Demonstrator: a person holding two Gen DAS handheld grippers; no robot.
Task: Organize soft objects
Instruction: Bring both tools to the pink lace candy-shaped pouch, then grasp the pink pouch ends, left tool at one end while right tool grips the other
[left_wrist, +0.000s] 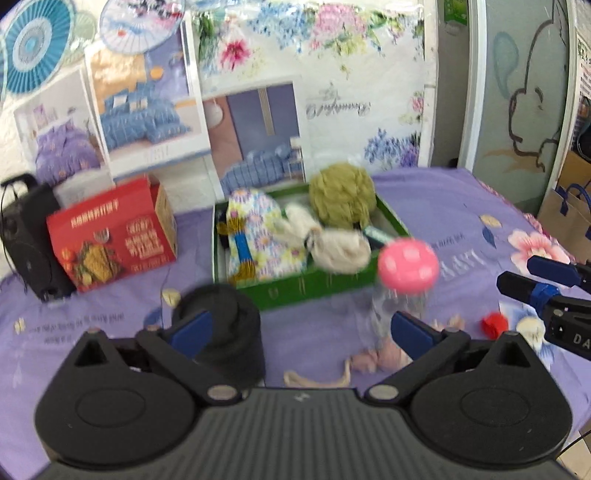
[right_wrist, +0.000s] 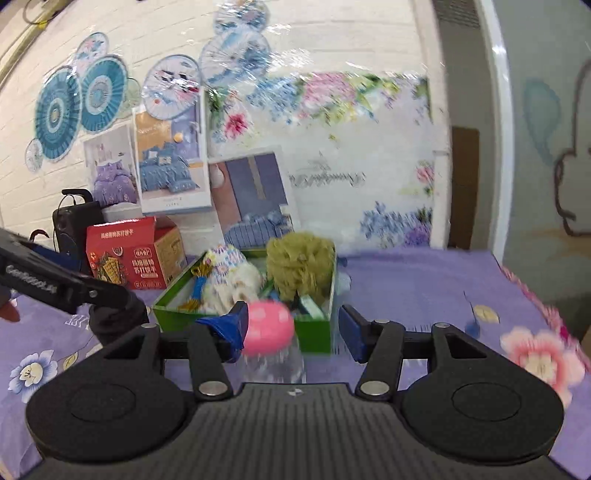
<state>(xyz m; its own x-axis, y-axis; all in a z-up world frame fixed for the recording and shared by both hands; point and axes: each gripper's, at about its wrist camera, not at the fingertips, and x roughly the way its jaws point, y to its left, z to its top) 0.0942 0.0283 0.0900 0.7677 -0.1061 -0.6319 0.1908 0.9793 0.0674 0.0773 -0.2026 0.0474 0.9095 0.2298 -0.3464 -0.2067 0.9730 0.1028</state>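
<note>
**Green box half filled, both tools hovering over the purple sheet**

At the far left a black speaker (left_wrist: 27, 236) stands beside a red carton (left_wrist: 110, 240), both on the bed (left_wrist: 461, 206) with its flowered purple sheet. A black cylinder (left_wrist: 225, 332) sits just ahead of the left tool (left_wrist: 303, 330), close to its left finger. That tool's jaws stand wide apart with nothing between the pads; under the gap lie a pale cord and a pinkish knotted fabric piece (left_wrist: 373, 360) on the sheet.

In the middle is the green box (left_wrist: 295, 291). Inside it, from left, are a flower-print cloth bundle (left_wrist: 258, 236), a cream fabric piece (left_wrist: 336, 247) and, at the back right corner, an olive-green mesh puff (left_wrist: 341, 195).

In front of the box's right end stands a clear bottle with a pink dotted cap (left_wrist: 408, 266). In the right wrist view that cap sits between the fingers of the right tool (right_wrist: 291, 328), near the left pad; the jaws are partly apart, and the blur hides whether a pad touches it. Further right, a small red object (left_wrist: 495, 325) and a cream one (left_wrist: 530, 326) lie on the sheet.
</note>
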